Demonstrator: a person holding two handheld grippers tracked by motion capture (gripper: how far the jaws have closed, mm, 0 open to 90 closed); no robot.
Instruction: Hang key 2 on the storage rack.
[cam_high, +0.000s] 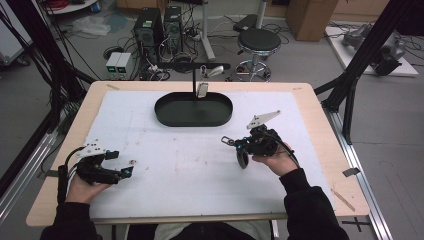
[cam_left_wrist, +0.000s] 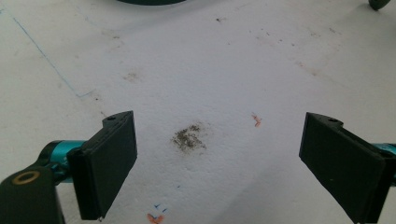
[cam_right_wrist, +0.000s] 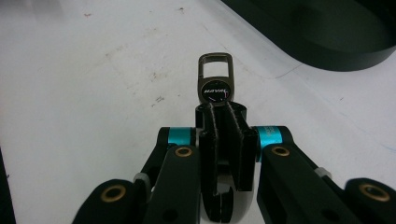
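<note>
From the high view, your right gripper (cam_high: 235, 143) holds a key fob (cam_high: 242, 158) lifted off the white mat (cam_high: 165, 165), the metal clasp poking out toward the black tray (cam_high: 165, 114) and a dark strap loop hanging below the jaws; your left gripper (cam_high: 124, 163) rests near the mat's left edge, well apart from it. In the left gripper view, your jaws stand wide apart with nothing between them, just stained mat beneath. In the right gripper view, your jaws are clamped tight on the fob's black strap, the metal clasp (cam_right_wrist: 215, 77) jutting just beyond the pads, with the tray's wall (cam_right_wrist: 327, 42) ahead to the right. Judge it as light and small, with a stiff metal end and a floppy, swinging strap; the strap beside the clasp is the sensible place to pinch.
</note>
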